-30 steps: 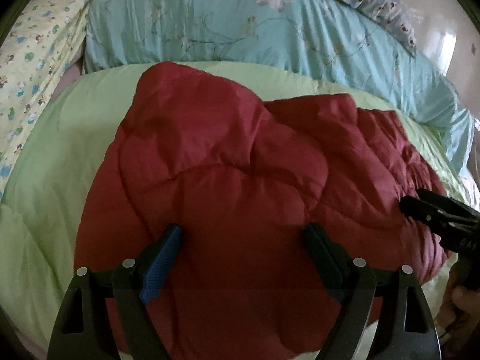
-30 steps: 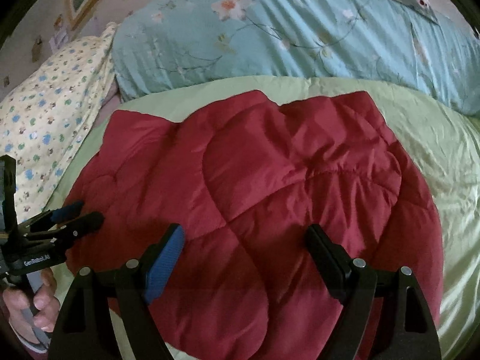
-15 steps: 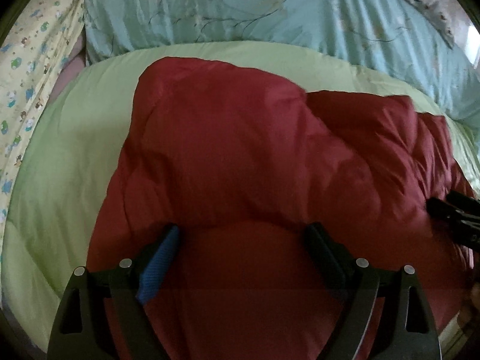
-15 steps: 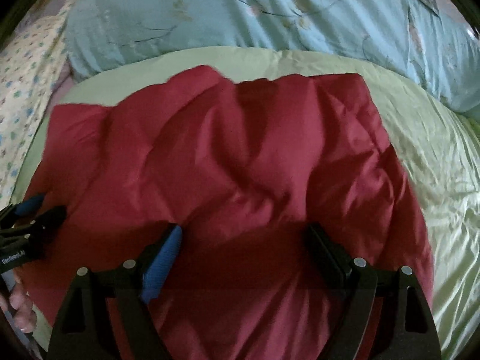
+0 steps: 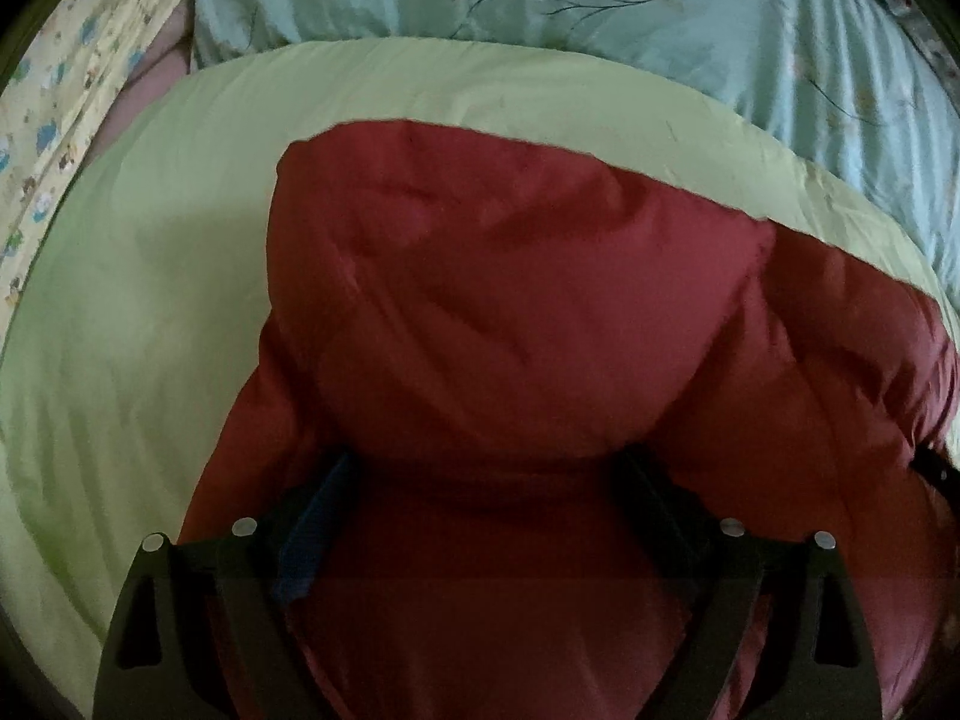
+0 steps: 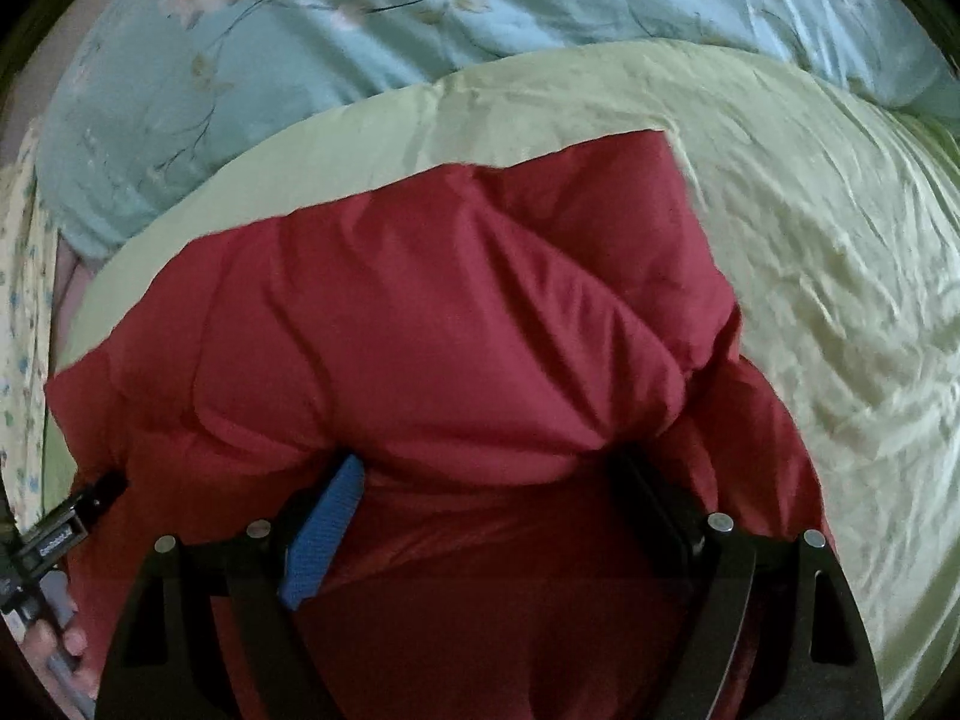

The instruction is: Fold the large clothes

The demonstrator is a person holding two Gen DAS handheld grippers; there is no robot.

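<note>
- A yellow printed sheet (image 5: 66, 120) lay at the far left, well clear of the red padded coat (image 5: 516, 312); it played no part in the fold.
- The coat lay bunched in the middle of the green quilt (image 5: 138, 312) on the bed, its near edge doubled up into a thick roll, probably so that the bulk could be carried over as one fold.
- The left gripper (image 5: 480, 516) sat at the coat's left half with its jaws opening wide; the puffy fold bulged between them, but I could not see the pads pressing on it.
- The right gripper (image 6: 486, 510) worked the coat's right half, jaws also spread wide around the roll; whether the cloth was pinched or merely cupped was unclear. Two grippers suited so broad a garment.
- Behind the coat, a pale blue flowered duvet (image 6: 372, 54) was heaped along the quilt's far edge.
</note>
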